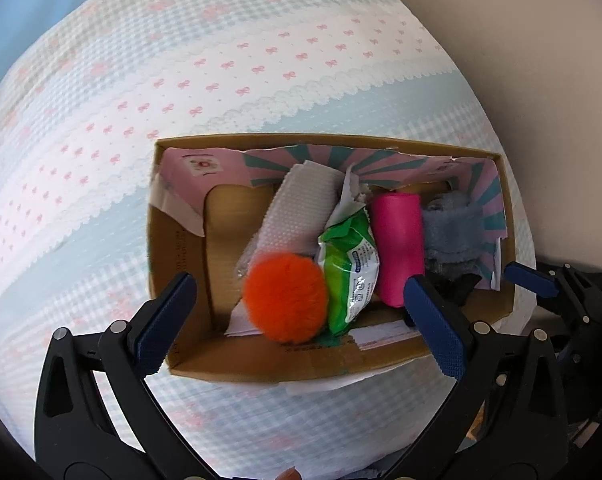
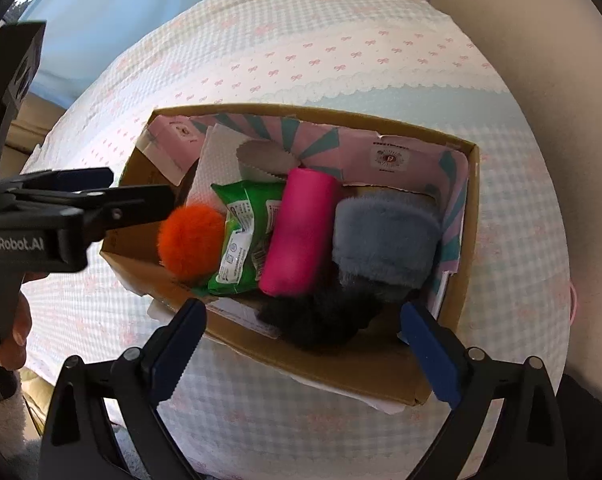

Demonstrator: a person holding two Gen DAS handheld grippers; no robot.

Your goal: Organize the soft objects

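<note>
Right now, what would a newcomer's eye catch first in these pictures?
Probably the fluffy orange ball at the left end of the cardboard box, beside a green packet and a bright pink roll. Both claws, left and right, hang open over the box.

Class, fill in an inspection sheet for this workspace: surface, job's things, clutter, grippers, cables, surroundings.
Surface: checked bedcover with pink bows.
Job's things: cardboard box holding orange pompom, green packet, pink roll, grey fuzzy cloth, black fluffy item, white cloth.
Clutter: nothing seen.
Grippers: left gripper open above the box; right gripper open, empty.
Cables: nothing seen.
Surroundings: beige wall, blue curtain.
</note>
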